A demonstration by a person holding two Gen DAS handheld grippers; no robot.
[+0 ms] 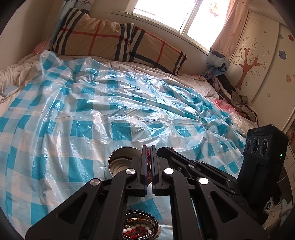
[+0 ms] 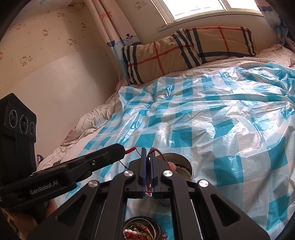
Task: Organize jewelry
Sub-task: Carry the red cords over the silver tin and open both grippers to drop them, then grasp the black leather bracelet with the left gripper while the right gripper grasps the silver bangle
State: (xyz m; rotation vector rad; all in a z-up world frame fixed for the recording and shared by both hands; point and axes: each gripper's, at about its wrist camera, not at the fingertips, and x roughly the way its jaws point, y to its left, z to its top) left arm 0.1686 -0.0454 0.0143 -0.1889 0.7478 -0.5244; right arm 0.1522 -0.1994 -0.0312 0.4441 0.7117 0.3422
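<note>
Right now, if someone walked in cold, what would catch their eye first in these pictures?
Probably the glossy blue-and-white checked plastic sheet spread across the whole bed. Next, near the bottom edge, the two black tools: the left tool and right tool each pinch a red cord bracelet over an open metal tin. A plaid pillow lies under the bright window.

Left wrist view: rides just behind its own fingers, tilted down over the bed, facing the plaid pillow and window, wardrobe at right edge. Right wrist view: same low, close stance behind its fingers, aimed at the same headboard end, papered wall at left. Both share the checked plastic sheet, the round tin just ahead and the beaded jewelry dish at bottom edge; each catches the other gripper at its side.
</note>
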